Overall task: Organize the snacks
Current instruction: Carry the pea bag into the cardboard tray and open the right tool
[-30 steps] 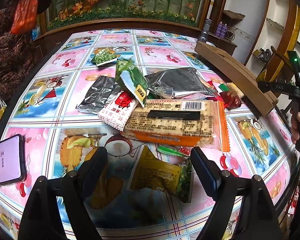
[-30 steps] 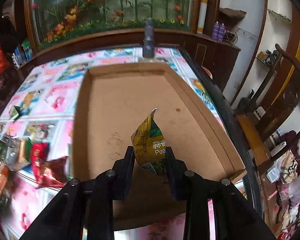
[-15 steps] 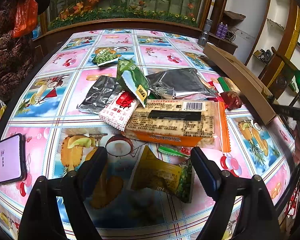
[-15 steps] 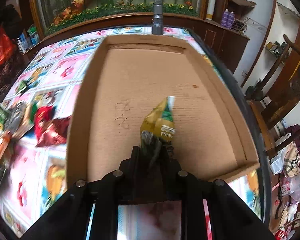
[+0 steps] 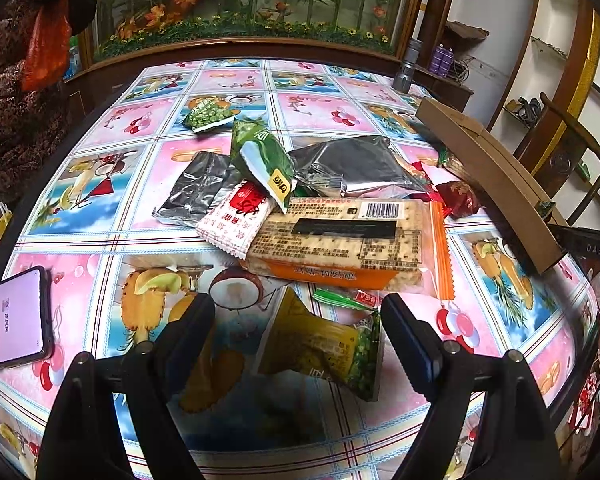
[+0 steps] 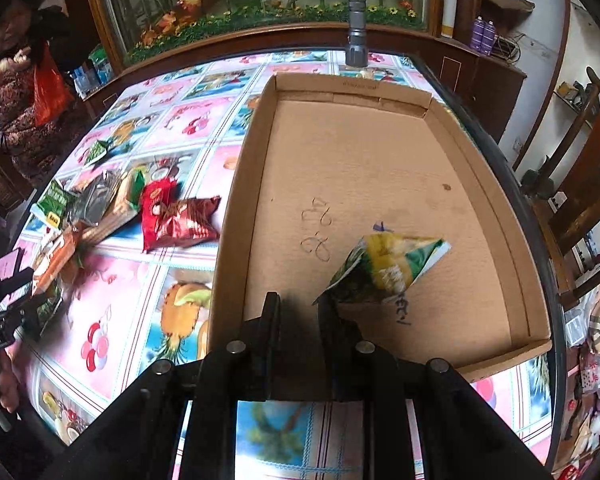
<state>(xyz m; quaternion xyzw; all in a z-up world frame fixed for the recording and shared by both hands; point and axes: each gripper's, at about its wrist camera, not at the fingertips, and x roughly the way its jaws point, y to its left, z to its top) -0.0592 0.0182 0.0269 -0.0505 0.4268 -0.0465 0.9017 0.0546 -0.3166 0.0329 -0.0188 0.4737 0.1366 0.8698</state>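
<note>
While our right gripper [image 6: 300, 312], fingers parted, leaves one packet [image 6: 384, 272] in the box [image 6: 236, 216], our left gripper [image 5: 300, 332] is open astride the yellow packet [image 5: 320, 348], long axis crosswise.

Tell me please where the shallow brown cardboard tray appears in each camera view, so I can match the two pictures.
Left wrist view: the shallow brown cardboard tray is at the right edge, seen side-on as a long slanted wall.
Right wrist view: the tray fills the centre, seen from above, with a yellow-green snack packet inside.
Shared landmark: the grey metal flashlight standing past the tray's far end.
</note>
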